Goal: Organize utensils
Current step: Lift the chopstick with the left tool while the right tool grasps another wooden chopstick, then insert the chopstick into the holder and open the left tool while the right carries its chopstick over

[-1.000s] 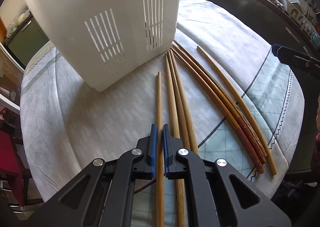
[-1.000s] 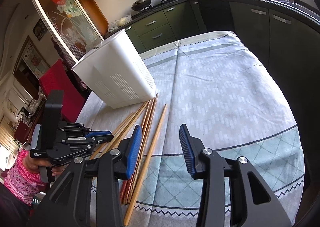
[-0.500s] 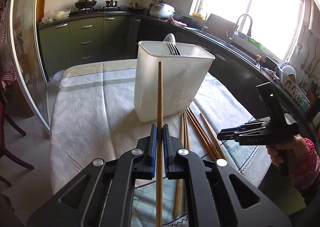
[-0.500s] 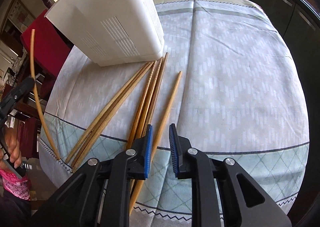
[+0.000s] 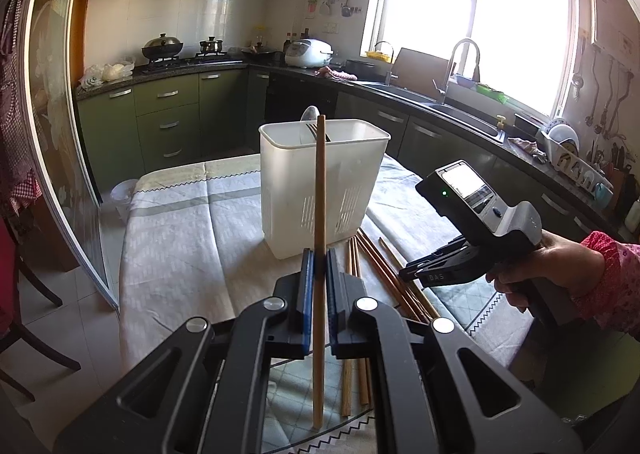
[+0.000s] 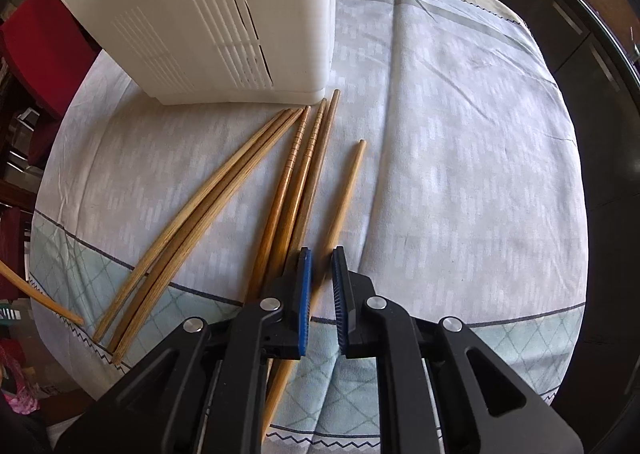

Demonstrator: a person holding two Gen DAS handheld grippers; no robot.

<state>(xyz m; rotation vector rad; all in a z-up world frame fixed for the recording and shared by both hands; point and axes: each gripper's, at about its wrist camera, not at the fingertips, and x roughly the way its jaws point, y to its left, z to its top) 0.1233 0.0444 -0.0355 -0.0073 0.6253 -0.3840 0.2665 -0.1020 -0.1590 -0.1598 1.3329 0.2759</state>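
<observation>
My left gripper (image 5: 318, 266) is shut on a light wooden chopstick (image 5: 319, 182), held upright in the air in front of the white slotted utensil holder (image 5: 288, 182). A spoon (image 5: 310, 116) and a fork stand in the holder. My right gripper (image 6: 320, 266) points down at the tablecloth. Its jaws are closing to a narrow gap, with the pads against the sides of the lone chopstick (image 6: 348, 182), which still lies on the cloth. Several more chopsticks (image 6: 224, 190) lie fanned out to its left, tips toward the holder (image 6: 200, 14).
The round table carries a grey and pale green cloth (image 6: 460, 134) whose edge drops off close behind the chopsticks. A person's hand in a pink sleeve (image 5: 560, 270) holds the right gripper. Dark chairs (image 5: 24, 294) stand at the left, kitchen counters behind.
The left gripper lifted its chopstick off the cloth and tipped it upright before the holder. The right gripper swung down over the lone chopstick and its jaws narrowed from wide to nearly closed.
</observation>
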